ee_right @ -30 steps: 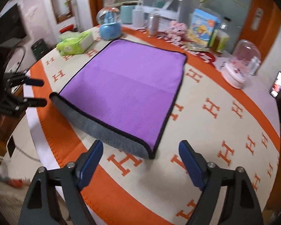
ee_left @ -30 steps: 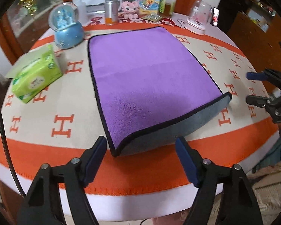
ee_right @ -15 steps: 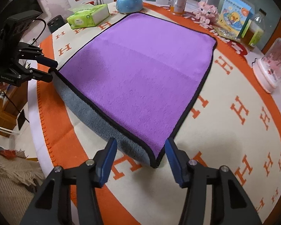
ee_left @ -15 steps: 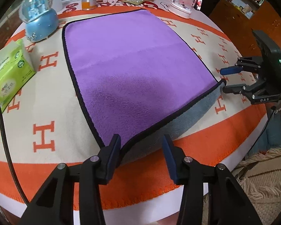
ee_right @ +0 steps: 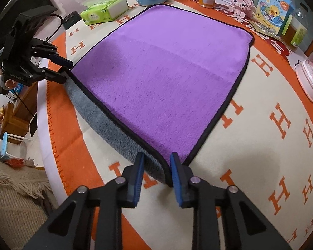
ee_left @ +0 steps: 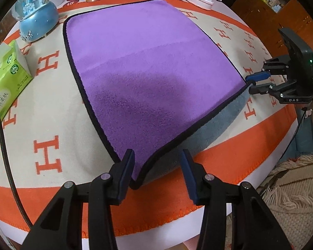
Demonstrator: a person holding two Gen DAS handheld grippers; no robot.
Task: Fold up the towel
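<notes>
**Both grippers at the near corners, neither clamped yet**

Towel (ee_left: 156,66) lies flat on the tabletop (ee_left: 52,112), purple side up, grey underside showing where the near hem curls up off the cloth. Black piping all round.

Left gripper (ee_left: 157,168): jaws apart, straddling the near-left corner, gap visible either side of the fabric, so no grip. Right gripper (ee_right: 157,171): jaws narrower, bracketing the near-right corner; piping sits between them, but they look not yet shut on it.

Handling, my read: thick plush microfibre, soft and floppy, light, no stiffness. It'll drape and sag in the middle when lifted. Not slippery; the pile should grab the pads well. Nothing fragile about it.

Where to grab: right at the two corners on the piped hem, through the full thickness. Bite deep enough to pass the piping or the corner may peel out.

Tissue pack (ee_left: 7,70) and snow globe (ee_left: 36,18) sit near the far-left edge.
</notes>
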